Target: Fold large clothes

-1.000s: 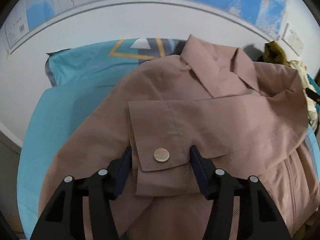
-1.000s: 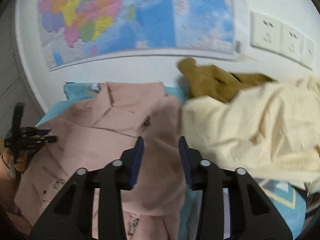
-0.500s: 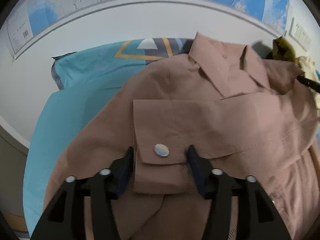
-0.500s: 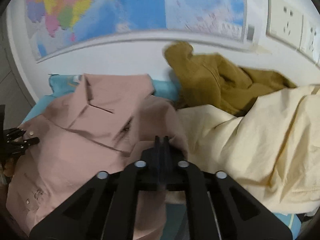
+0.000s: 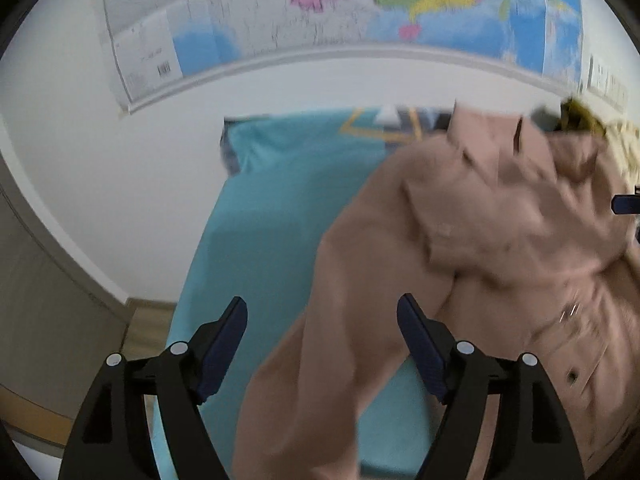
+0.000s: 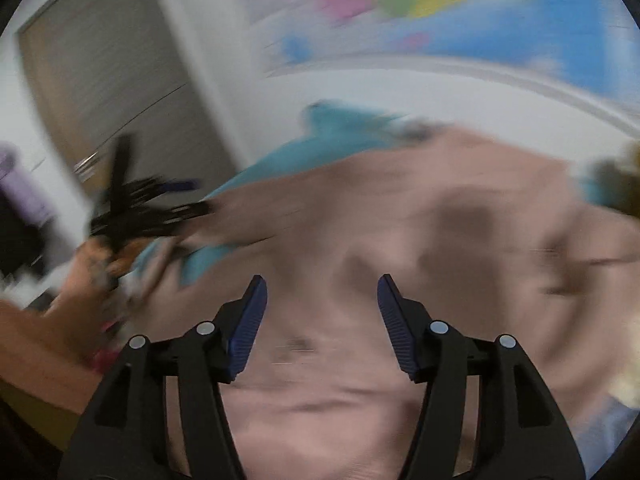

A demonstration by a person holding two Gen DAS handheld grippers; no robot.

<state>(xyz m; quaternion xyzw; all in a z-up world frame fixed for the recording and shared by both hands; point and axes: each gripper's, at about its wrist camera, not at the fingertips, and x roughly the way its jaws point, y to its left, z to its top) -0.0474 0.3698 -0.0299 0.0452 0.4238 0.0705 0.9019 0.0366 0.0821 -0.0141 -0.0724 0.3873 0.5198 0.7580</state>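
A dusty-pink jacket (image 5: 480,248) lies on a turquoise bed sheet (image 5: 272,216), its collar toward the wall and a sleeve folded across its front. My left gripper (image 5: 322,344) is open and empty above the jacket's left edge. My right gripper (image 6: 320,320) is open and empty just above the jacket (image 6: 400,220); this view is heavily blurred. The left gripper (image 6: 140,204) shows blurred at the left of the right wrist view. A tip of the right gripper (image 5: 626,204) shows at the right edge of the left wrist view.
A wall map (image 5: 360,12) hangs over the bed. An olive garment (image 5: 580,120) and a cream garment (image 5: 624,148) lie at the far right by the wall. A grey cabinet (image 6: 104,80) and wooden floor (image 5: 144,332) lie left of the bed.
The left gripper let go of the folded cuff and drew back to the left. The right gripper opened and swung left over the jacket. Both views now blur with motion.
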